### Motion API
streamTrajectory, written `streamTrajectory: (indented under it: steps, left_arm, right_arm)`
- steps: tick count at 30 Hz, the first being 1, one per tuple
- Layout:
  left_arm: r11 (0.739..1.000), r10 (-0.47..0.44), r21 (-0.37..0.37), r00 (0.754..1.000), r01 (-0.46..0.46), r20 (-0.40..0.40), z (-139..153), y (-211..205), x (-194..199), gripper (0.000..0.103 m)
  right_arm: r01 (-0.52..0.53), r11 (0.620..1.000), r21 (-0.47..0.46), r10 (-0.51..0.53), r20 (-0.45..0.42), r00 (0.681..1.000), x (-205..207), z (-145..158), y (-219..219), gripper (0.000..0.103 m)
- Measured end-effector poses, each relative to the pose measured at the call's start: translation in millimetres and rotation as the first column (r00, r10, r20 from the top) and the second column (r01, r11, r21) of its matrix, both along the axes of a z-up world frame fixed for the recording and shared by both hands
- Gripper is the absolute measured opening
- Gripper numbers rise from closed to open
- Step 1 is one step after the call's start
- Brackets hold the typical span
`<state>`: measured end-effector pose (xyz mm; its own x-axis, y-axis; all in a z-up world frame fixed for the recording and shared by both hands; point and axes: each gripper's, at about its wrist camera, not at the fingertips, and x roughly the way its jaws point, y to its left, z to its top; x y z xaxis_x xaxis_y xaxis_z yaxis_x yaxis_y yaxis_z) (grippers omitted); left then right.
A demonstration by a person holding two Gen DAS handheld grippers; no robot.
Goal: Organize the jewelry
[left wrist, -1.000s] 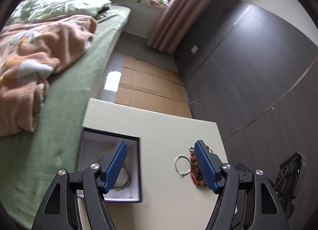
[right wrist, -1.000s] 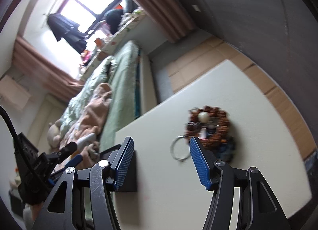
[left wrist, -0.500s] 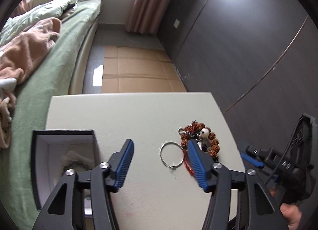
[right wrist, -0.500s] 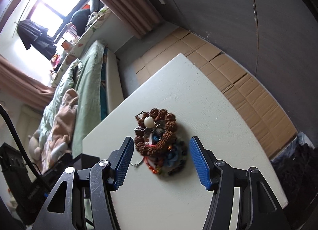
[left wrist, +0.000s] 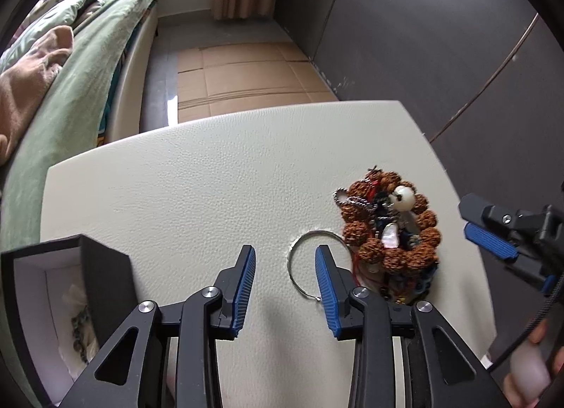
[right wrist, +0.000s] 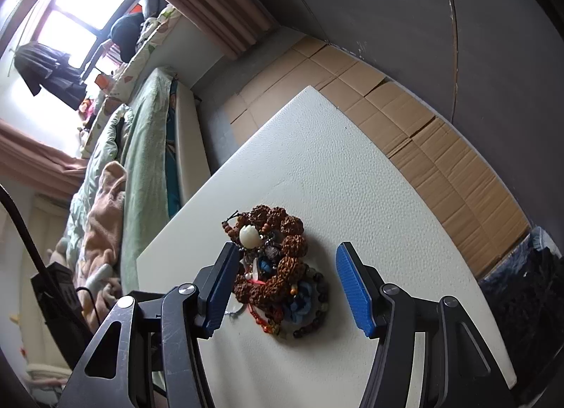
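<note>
Only the closing left gripper (left wrist: 283,275) sees the open right gripper (left wrist: 490,228), box (left wrist: 102,281)

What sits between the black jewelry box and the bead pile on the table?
In the left wrist view: the left gripper, jaws closing, and the thin silver ring hard against the bead pile; otherwise bare tabletop beside the black jewelry box.

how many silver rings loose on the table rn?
1. The silver ring lies flat on the white table, just left of the bead bracelet pile, beside the left tool's right finger. Others may be buried in the pile.
</note>
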<state>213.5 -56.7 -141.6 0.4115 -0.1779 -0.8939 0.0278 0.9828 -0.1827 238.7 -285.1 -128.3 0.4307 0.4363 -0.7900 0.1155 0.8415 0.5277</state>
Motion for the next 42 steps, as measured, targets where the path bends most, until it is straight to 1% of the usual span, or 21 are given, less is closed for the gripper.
streamTrajectory:
  steps: [4, 7, 8, 9, 10, 11, 13, 15, 16, 18, 21, 24, 27, 29, 32, 37, 39, 40, 41, 42]
  left_arm:
    - [1.000, -0.012, 0.021, 0.999, 0.013, -0.030, -10.5, -4.8, 7.8, 0.032]
    - [0.997, -0.028, 0.065, 0.999, 0.029, -0.015, -9.8, -10.3, 6.7, 0.030]
    - [0.996, -0.035, 0.081, 0.999, 0.036, -0.011, -10.0, -12.2, 5.8, 0.027]
    - [0.994, -0.042, 0.102, 0.999, 0.042, -0.004, -10.4, -13.9, 4.9, 0.022]
    - [0.992, -0.047, 0.114, 0.999, 0.046, -0.002, -11.0, -14.7, 4.4, 0.007]
    - [0.991, -0.051, 0.120, 0.999, 0.050, -0.001, -11.6, -16.4, 4.7, 0.003]
    - [0.993, -0.053, 0.107, 0.999, 0.052, 0.005, -12.4, -13.5, 4.5, 0.000]
    - [0.995, -0.051, 0.086, 0.999, 0.050, 0.007, -12.3, -9.5, 3.8, 0.000]
    - [0.997, -0.046, 0.070, 0.999, 0.045, 0.012, -10.6, -6.9, 2.7, 0.000]
    - [0.998, -0.041, 0.041, 0.999, 0.040, 0.032, -4.2, -2.6, 1.8, 0.000]
    - [1.000, -0.020, 0.007, 0.997, 0.020, 0.068, 9.9, 5.3, -1.6, 0.000]
    - [0.999, 0.001, -0.044, 0.996, 0.003, 0.094, 21.9, 14.6, -4.9, 0.000]
    - [0.998, 0.020, -0.058, 0.993, -0.013, 0.120, 32.3, 22.4, -9.8, 0.000]
    - [0.998, 0.024, -0.063, 0.992, -0.017, 0.123, 34.8, 24.9, -11.1, 0.000]
    - [0.996, 0.013, -0.091, 0.996, -0.005, 0.089, 30.2, 23.8, -11.4, 0.000]
    - [0.994, -0.002, -0.105, 1.000, 0.003, 0.008, 18.7, 17.6, -13.3, 0.000]
    - [0.994, 0.007, -0.112, 0.999, -0.011, -0.035, 11.0, 15.8, -12.8, 0.003]
    - [0.993, 0.009, -0.120, 0.999, -0.014, -0.041, 9.2, 15.1, -13.2, 0.007]
    - [0.992, 0.013, -0.127, 0.998, -0.020, -0.054, 5.9, 13.8, -13.4, 0.015]
    - [0.991, 0.016, -0.129, 0.998, -0.024, -0.060, 4.2, 12.6, -13.7, 0.020]
  right_arm:
    - [-0.006, 1.000, -0.012, 0.005, -0.020, 1.000, 4.6, -4.8, 2.3, 0.059]
    - [-0.017, 1.000, -0.017, 0.016, -0.033, 0.999, 6.3, -6.9, 6.2, 0.059]
    - [-0.024, 1.000, -0.018, 0.023, -0.036, 0.999, 6.0, -7.6, 8.0, 0.059]
    - [-0.028, 0.999, -0.019, 0.027, -0.037, 0.999, 6.1, -7.8, 9.2, 0.059]
    - [-0.033, 0.999, -0.022, 0.032, -0.037, 0.999, 6.0, -8.1, 10.8, 0.059]
    - [-0.037, 0.999, -0.027, 0.036, -0.037, 0.999, 6.4, -8.6, 12.3, 0.059]
    - [-0.049, 0.998, -0.048, 0.047, -0.042, 0.998, 6.8, -11.2, 17.4, 0.059]
    - [-0.065, 0.997, -0.048, 0.062, -0.060, 0.996, 8.9, -16.4, 22.2, 0.058]
    - [-0.075, 0.997, -0.035, 0.072, -0.076, 0.994, 10.3, -21.2, 23.7, 0.053]
    - [-0.075, 0.997, -0.018, 0.073, -0.098, 0.993, 11.2, -27.5, 23.8, 0.031]
    - [-0.051, 0.999, -0.008, 0.050, -0.086, 0.995, 10.2, -25.8, 18.9, 0.021]
    - [-0.038, 0.999, 0.008, 0.038, -0.048, 0.998, 5.8, -17.7, 16.4, 0.021]
    - [-0.051, 0.999, 0.017, 0.052, -0.002, 0.999, 1.6, -6.9, 18.5, 0.021]
    - [-0.062, 0.998, 0.030, 0.062, 0.028, 0.998, -2.5, -0.5, 19.7, 0.021]
    - [-0.067, 0.995, 0.067, 0.062, 0.072, 0.995, -8.7, 9.4, 17.3, 0.021]
    - [-0.068, 0.993, 0.097, 0.056, 0.130, 0.990, -17.0, 24.1, 14.5, 0.021]
    - [-0.065, 0.991, 0.117, 0.048, 0.149, 0.988, -20.6, 28.6, 10.6, 0.021]
    - [-0.065, 0.990, 0.124, 0.045, 0.159, 0.986, -22.0, 31.2, 9.5, 0.021]
    - [-0.066, 0.989, 0.131, 0.043, 0.172, 0.984, -23.9, 34.2, 7.9, 0.021]
    - [-0.068, 0.988, 0.141, 0.041, 0.190, 0.981, -26.3, 38.1, 6.7, 0.021]
